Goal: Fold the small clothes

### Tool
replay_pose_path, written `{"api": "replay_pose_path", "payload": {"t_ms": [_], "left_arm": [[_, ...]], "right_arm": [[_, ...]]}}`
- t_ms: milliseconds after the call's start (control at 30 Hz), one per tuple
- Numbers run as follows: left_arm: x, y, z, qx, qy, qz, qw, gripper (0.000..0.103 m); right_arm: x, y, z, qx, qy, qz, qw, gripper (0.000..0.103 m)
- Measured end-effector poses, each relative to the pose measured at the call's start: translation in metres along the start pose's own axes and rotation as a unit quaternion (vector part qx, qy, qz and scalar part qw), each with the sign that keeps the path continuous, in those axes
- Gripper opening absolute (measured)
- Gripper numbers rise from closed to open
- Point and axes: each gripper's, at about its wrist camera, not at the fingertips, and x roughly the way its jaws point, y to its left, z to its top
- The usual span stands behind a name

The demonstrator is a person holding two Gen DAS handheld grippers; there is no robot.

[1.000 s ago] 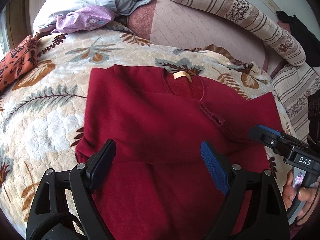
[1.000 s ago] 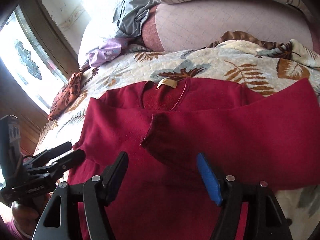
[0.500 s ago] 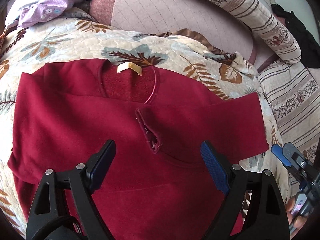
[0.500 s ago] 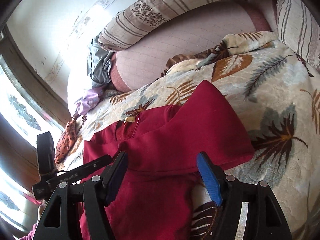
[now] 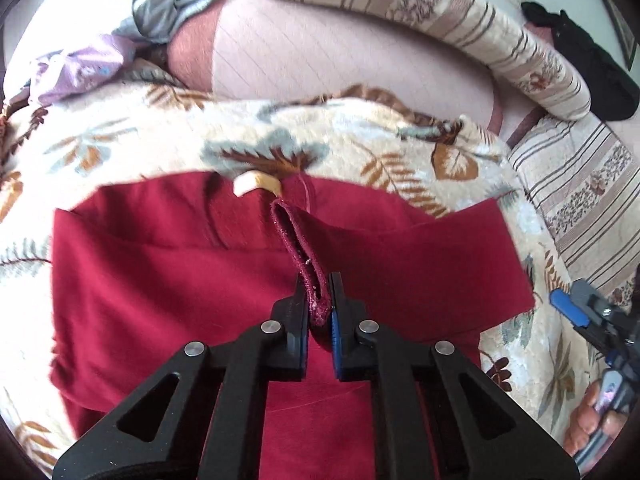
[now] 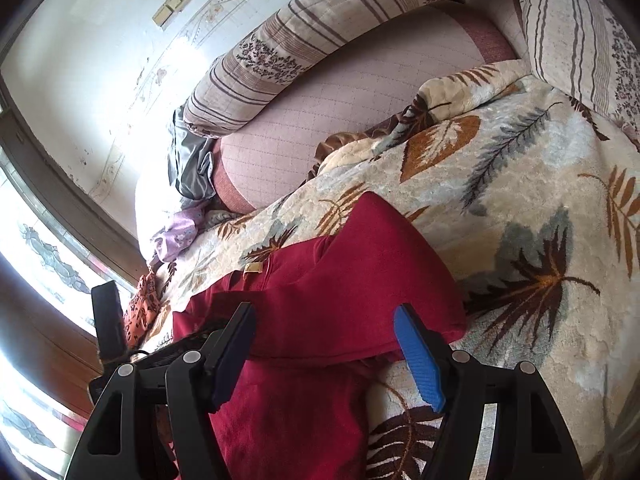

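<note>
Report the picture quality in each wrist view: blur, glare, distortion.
Left wrist view: motion blur smears the leaf blanket and striped bolster; the gripper stays sharp. Right wrist view: window blown out, glare on the wall, fisheye bending, tilted.

Bed w/ leaf-print blanket (image 5: 168, 148) on top. Red sweater (image 5: 160, 280) flat on blanket, collar twd pillows. Pink quilted cushion (image 5: 340, 64) + striped bolster (image 5: 460, 28) at far edge. Purple cloth (image 5: 76, 68), grey cloth (image 5: 168, 0), orange floral cloth (image 6: 140, 312) at left side.
</note>
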Motion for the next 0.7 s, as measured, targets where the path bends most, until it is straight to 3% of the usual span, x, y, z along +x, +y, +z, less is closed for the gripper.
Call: {"api": "replay_pose_path", "payload": {"t_ms": [100,233,300,433,700], "left_arm": [[-0.031,0.023,0.002,-0.003,-0.029,0.010,0.9995,0.007],[-0.056,0.063,-0.009,-0.021,-0.039,0.038,0.9983,0.007],[-0.053,0.080,-0.018,-0.026,-0.032,0.058,0.9975,0.007],[-0.036,0.104,-0.030,-0.049,-0.003,0.060,0.9970,0.007],[-0.028,0.116,-0.035,-0.059,-0.006,0.068,0.9960,0.007]], "right_arm": [[-0.001,0.000,0.000,0.002,-0.005,-0.003,1.000,0.069],[0.002,0.001,0.000,-0.001,0.000,-0.008,1.000,0.069],[0.008,0.001,-0.003,-0.004,0.009,-0.015,1.000,0.069],[0.029,0.003,-0.011,-0.014,0.039,-0.032,0.999,0.069],[0.090,0.004,-0.006,-0.060,0.090,-0.117,0.987,0.072]]}}
